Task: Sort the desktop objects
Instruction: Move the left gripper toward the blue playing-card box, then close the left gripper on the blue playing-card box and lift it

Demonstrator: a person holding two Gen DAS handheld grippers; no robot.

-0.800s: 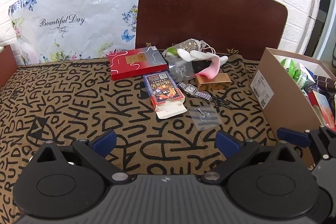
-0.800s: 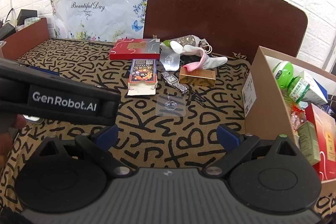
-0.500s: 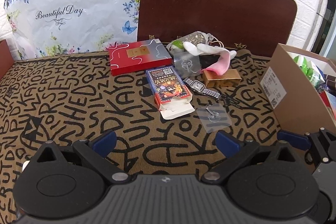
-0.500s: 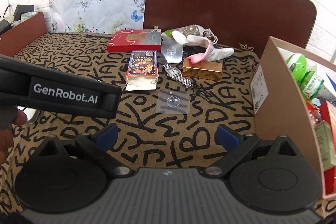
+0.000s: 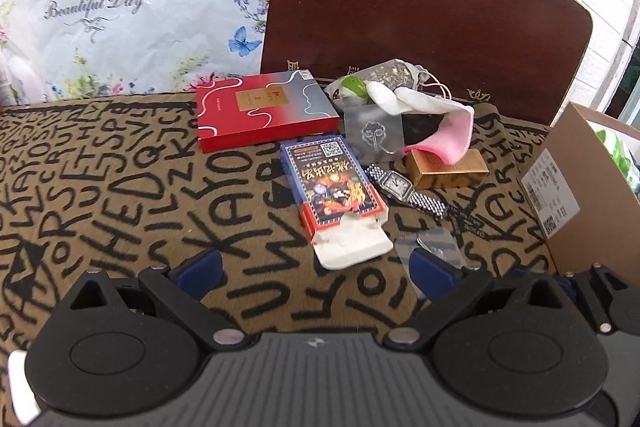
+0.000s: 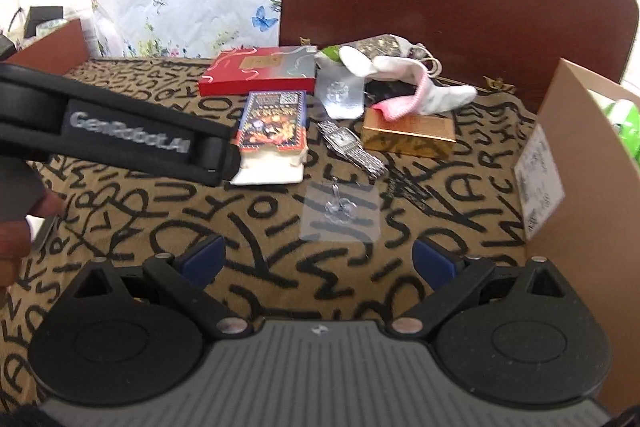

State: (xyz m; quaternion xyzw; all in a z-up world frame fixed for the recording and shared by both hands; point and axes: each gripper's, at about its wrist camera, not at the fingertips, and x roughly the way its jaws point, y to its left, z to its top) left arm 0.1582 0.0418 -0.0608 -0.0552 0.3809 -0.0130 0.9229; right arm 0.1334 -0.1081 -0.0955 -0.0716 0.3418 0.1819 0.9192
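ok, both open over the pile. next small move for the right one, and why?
Probably ease the right gripper forward and down to the clear adhesive hook: it lies flat, alone, straight ahead between the open fingers, the nearest item, with the cardboard box right beside it.

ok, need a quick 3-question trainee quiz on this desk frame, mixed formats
1. True or false: the wristwatch lies between the card box and the gold box.
2. Multiple choice: the right gripper is A) shut on the watch, B) open and holding nothing, C) shut on the clear hook sticker.
3. Fill in: the pink-cuffed white sock drapes onto the ____ box.

Key: 1 true; 2 B; 3 gold.
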